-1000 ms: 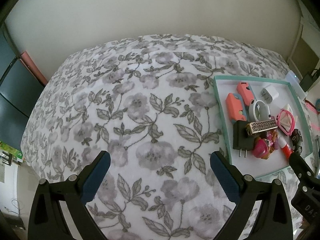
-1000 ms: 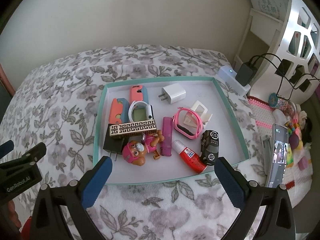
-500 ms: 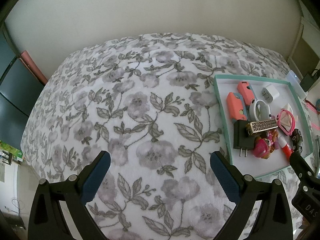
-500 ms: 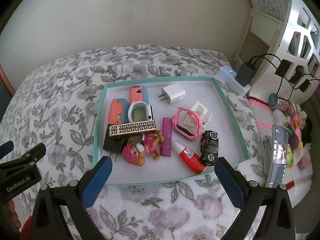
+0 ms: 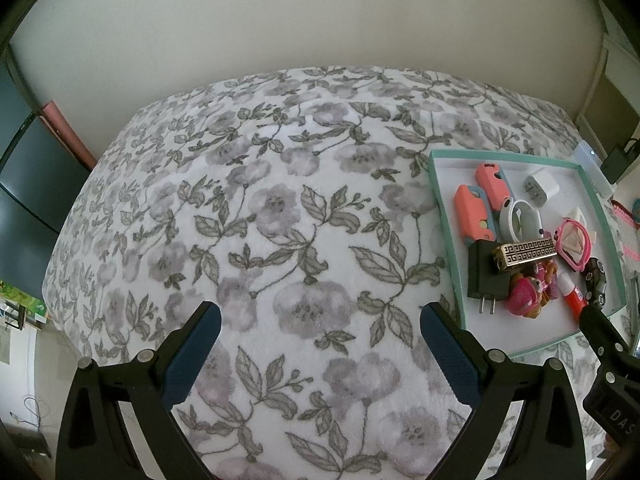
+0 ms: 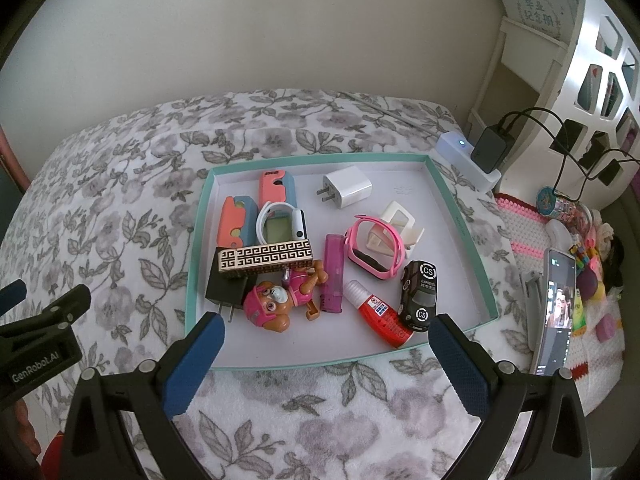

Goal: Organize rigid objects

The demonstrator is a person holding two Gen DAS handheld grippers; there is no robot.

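A teal-rimmed white tray (image 6: 460,216) (image 5: 434,184) lies on the floral blanket and holds several small rigid objects: a white charger (image 6: 347,192), a black plug (image 6: 226,290), a patterned bar (image 6: 266,260), a pink toy pup (image 6: 276,304), a purple lighter (image 6: 334,276), a red glue bottle (image 6: 380,316), a black toy car (image 6: 420,296), a pink watch (image 6: 374,248). My right gripper (image 6: 326,334) hangs open just short of the tray's near rim, empty. My left gripper (image 5: 320,322) is open over bare blanket, left of the tray.
The floral blanket (image 5: 260,220) spreads wide to the left. A phone (image 6: 556,312) stands right of the tray beside toys on a knitted mat. A white power strip (image 6: 468,160) with black adapters sits behind the tray, near a white shelf (image 6: 592,60).
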